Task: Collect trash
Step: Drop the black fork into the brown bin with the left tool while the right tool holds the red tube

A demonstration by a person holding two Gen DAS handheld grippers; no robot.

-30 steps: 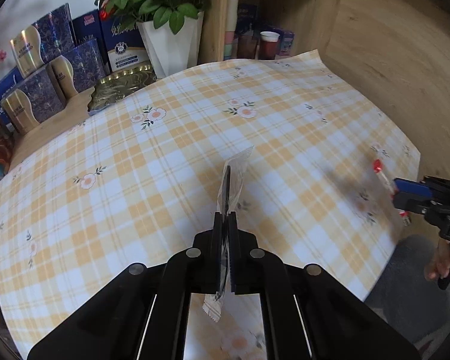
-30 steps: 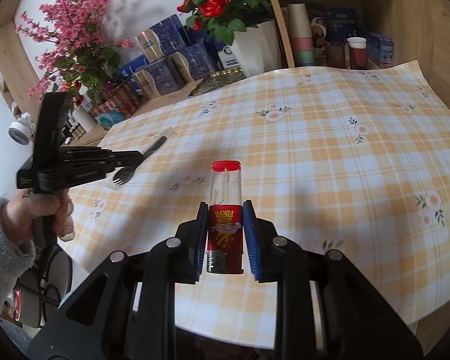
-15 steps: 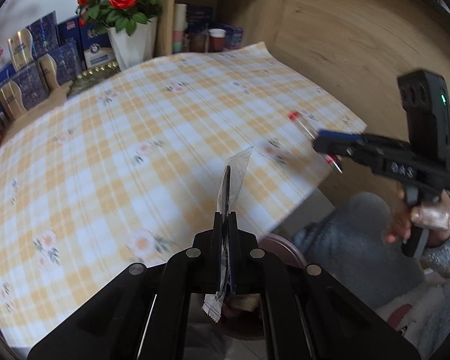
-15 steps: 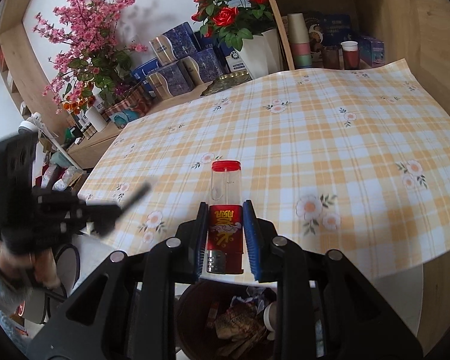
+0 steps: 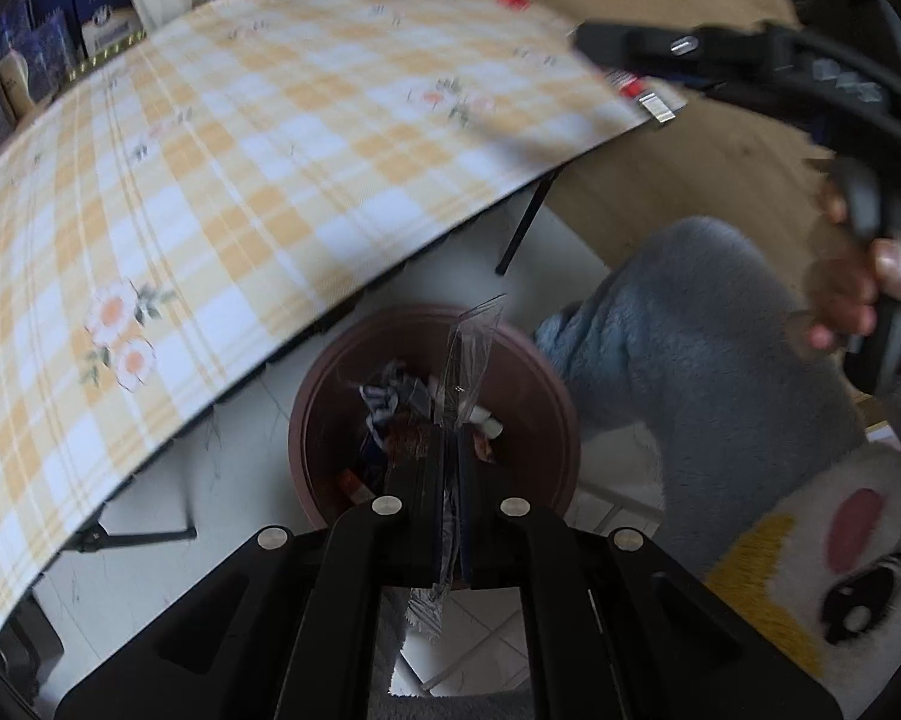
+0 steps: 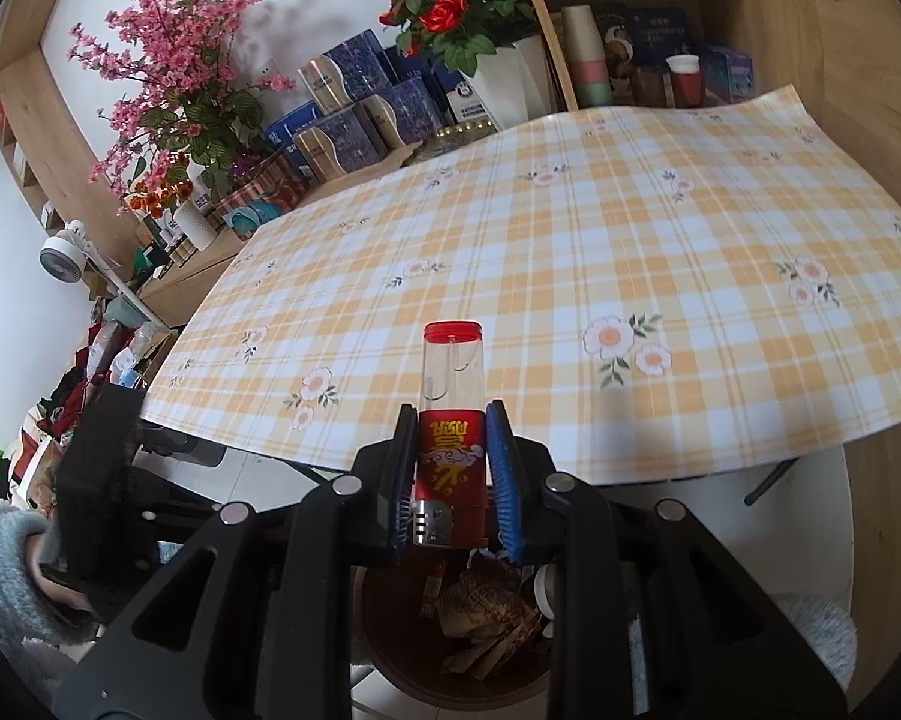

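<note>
In the left wrist view, the left gripper (image 5: 449, 450) has its fingers pressed together on a clear plastic wrapper (image 5: 471, 354) with a crimped end, which stands upright directly above the round brown trash bin (image 5: 555, 402); no print on the wrapper can be read. The bin sits on the pale floor just beyond the near edge of the checked tablecloth (image 5: 258, 168), with crumpled papers inside and open floor to its left; a grey fleece sleeve (image 5: 708, 348) crowds its right side. At the upper right the right gripper (image 5: 624, 60) is blurred. In the right wrist view, the right gripper (image 6: 453, 468) is clamped on a lighter (image 6: 452, 420) with a clear tank, red cap and red label bearing gold characters, too stylised to read. It hangs past the tablecloth's (image 6: 570, 252) near edge, over the trash bin (image 6: 390, 648) partly hidden beneath the fingers. The blue boxes (image 6: 354, 102) behind carry print too small to read.
</note>
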